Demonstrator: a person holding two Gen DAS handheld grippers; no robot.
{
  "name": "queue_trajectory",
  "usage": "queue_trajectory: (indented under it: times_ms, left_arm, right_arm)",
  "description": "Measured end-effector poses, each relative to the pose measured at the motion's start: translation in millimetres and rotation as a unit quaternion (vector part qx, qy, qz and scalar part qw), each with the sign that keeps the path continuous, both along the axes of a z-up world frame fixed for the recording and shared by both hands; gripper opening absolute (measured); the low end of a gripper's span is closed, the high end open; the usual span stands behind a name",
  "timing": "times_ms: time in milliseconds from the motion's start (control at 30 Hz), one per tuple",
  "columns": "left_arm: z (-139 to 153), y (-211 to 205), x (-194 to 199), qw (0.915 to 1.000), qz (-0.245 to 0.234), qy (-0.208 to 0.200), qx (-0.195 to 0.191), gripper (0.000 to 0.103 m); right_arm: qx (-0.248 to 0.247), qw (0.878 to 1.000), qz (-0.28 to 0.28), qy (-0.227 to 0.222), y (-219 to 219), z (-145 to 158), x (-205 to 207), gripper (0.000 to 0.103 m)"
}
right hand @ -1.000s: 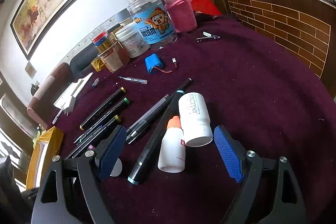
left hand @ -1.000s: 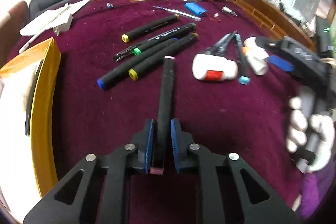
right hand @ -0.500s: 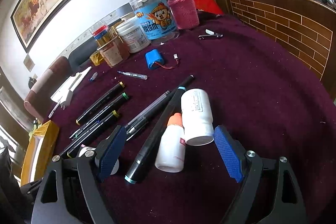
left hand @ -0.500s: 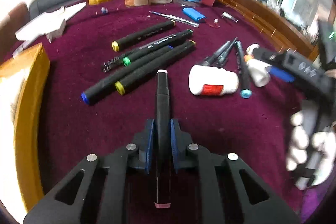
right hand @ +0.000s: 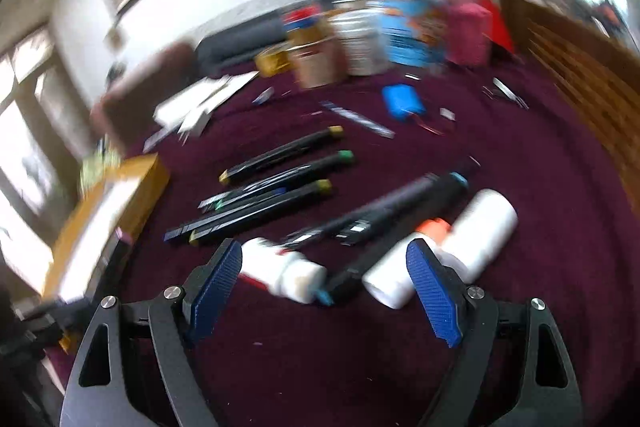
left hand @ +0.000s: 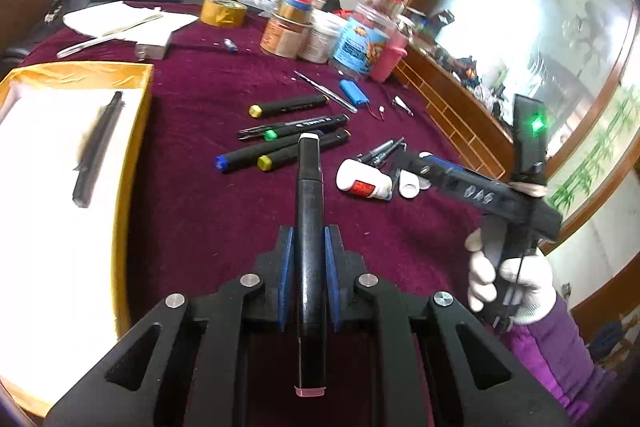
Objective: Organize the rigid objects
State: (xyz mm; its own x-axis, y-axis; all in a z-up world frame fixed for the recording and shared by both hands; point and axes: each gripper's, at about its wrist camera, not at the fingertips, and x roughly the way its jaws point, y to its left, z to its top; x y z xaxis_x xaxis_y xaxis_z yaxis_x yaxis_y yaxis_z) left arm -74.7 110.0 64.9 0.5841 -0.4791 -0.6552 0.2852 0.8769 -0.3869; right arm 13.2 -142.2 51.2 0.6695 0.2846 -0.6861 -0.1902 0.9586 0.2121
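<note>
Lifted clear of the cloth since a second ago, and swung left: left tongs (left hand: 309,275) clamped on a black marker (left hand: 309,211), white cap pointing ahead, pink end poking back behind the pads (left hand: 286,279). Now in sight left of those tongs — a yellow-walled box (left hand: 132,147) with a white floor and one dark pen (left hand: 98,151) lying in it, smeared by motion. Ahead of the gripped marker, four more black markers (left hand: 280,155) on the purple cloth (left hand: 208,211); farther off, a cluster of jars (left hand: 320,35), partly hiding one another.

Right of the left tongs, right tongs (left hand: 424,169) seen from the side only, held in a white-gloved hand (left hand: 508,283); jaw gap not readable from there. Shown wide open only by the right wrist view (right hand: 324,283), hovering over the cloth. Badly blurred throughout that view. Between its pads, a white bottle with red label (right hand: 280,267) and a teal-tipped dark marker (right hand: 384,223); just past the right pad, an orange-capped bottle (right hand: 404,267) touching a larger white bottle (right hand: 480,227). Box cut off at far left there, contents unreadable.
</note>
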Motion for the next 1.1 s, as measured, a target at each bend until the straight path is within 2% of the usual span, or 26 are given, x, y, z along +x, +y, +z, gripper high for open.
queue_trajectory:
  times_ms: [67, 133, 233, 367, 433, 533, 633, 733, 833, 1000, 1100]
  left_arm:
    - [1, 11, -3, 0.9999, 0.008, 0.001, -0.010, 0.013]
    - [1, 20, -5, 0.9997, 0.017, 0.003, -0.015, 0.013]
    - [1, 37, -7, 0.9992, 0.037, 0.003, -0.017, 0.013]
    - [5, 62, -11, 0.9976, 0.066, 0.002, -0.021, 0.013]
    - [8, 74, -13, 0.9967, 0.078, -0.003, -0.022, 0.013]
    - [10, 89, -17, 0.9951, 0.096, -0.009, -0.023, 0.013]
    - [9, 105, -16, 0.9933, 0.112, -0.005, -0.029, 0.013]
    - [10, 124, -13, 0.9913, 0.127, 0.001, -0.034, 0.013]
    - [13, 144, -5, 0.9893, 0.143, 0.005, -0.027, 0.013]
    - [16, 174, 18, 0.9854, 0.170, 0.009, -0.008, 0.013]
    - [12, 186, 35, 0.9849, 0.172, 0.023, -0.004, 0.013]
  right_arm:
    - [-0.056, 0.998, 0.033, -0.003, 25, 1, 4, 0.078]
    - [-0.102, 0.993, 0.056, 0.005, 44, -5, 10, 0.064]
    - [-0.148, 0.986, 0.070, 0.012, 60, -12, 15, 0.056]
    - [-0.174, 0.980, 0.091, 0.029, 73, -22, 19, 0.050]
    - [-0.178, 0.978, 0.099, 0.036, 78, -26, 17, 0.037]
    - [-0.179, 0.979, 0.089, 0.037, 79, -26, 16, 0.036]
    - [-0.149, 0.984, 0.080, 0.048, 74, -24, 17, 0.033]
    - [-0.080, 0.993, 0.061, 0.061, 58, -12, 19, 0.030]
    - [-0.015, 0.996, 0.058, 0.066, 52, 2, 19, 0.029]
    - [0.090, 0.989, 0.084, 0.078, 69, 22, 22, 0.029]
    - [0.130, 0.981, 0.112, 0.088, 96, 30, 27, 0.029]
